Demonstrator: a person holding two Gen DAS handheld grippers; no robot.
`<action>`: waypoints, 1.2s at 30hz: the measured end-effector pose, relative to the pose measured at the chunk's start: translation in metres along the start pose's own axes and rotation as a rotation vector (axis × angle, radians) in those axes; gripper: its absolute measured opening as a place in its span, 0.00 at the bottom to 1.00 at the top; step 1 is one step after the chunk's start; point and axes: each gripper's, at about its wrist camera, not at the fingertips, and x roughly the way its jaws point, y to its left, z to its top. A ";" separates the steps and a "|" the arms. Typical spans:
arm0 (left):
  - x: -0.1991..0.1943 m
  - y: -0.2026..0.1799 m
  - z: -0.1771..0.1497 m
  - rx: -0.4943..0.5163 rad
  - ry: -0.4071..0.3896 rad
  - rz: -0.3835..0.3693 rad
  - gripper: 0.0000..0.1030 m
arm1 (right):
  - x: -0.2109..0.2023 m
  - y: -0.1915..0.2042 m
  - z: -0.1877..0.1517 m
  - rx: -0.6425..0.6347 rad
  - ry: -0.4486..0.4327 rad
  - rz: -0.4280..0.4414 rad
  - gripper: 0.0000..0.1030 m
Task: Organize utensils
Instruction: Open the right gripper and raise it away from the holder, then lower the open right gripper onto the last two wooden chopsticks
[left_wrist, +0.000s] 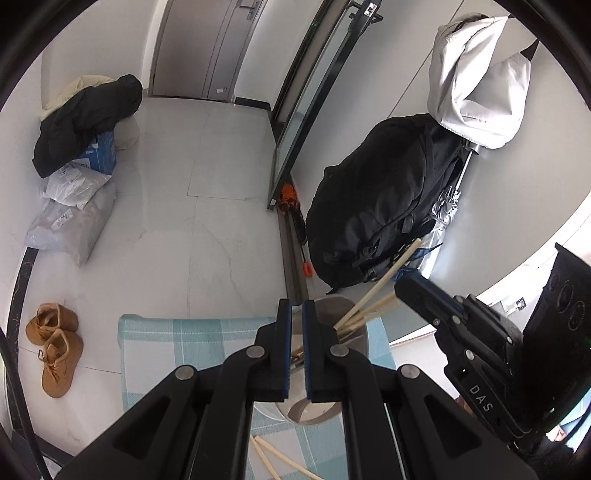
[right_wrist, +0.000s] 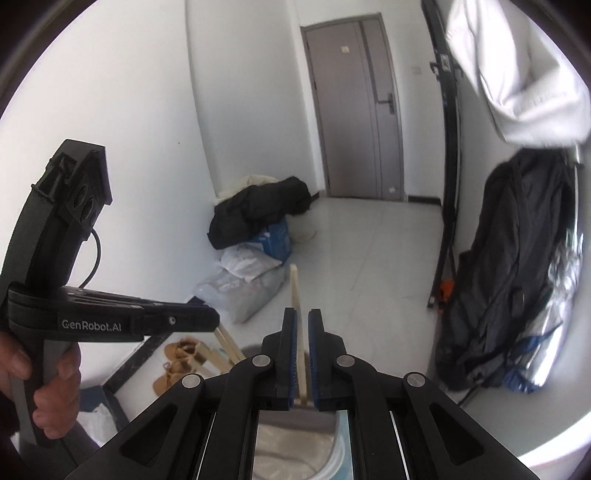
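Observation:
A round grey utensil holder stands on a blue checked cloth, with several wooden chopsticks leaning out of it. My left gripper hangs right over the holder with its pads nearly together. A brown chopstick shows in the slit between them. My right gripper is shut on one upright pale chopstick, just above the holder. In the left wrist view the right gripper sits to the right of the holder. Two loose chopsticks lie on the cloth.
A person's hand grips the left gripper's handle. On the floor are a black backpack, brown shoes, plastic bags and a dark coat. A glass panel leans on the wall.

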 end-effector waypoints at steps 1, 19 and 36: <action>-0.002 -0.001 -0.001 0.002 -0.001 0.006 0.09 | -0.001 -0.001 -0.003 0.014 0.010 0.004 0.07; -0.073 -0.015 -0.043 0.002 -0.182 0.174 0.59 | -0.089 0.013 -0.038 0.094 -0.089 -0.039 0.45; -0.105 -0.032 -0.097 0.036 -0.302 0.245 0.79 | -0.147 0.050 -0.075 0.073 -0.165 -0.082 0.74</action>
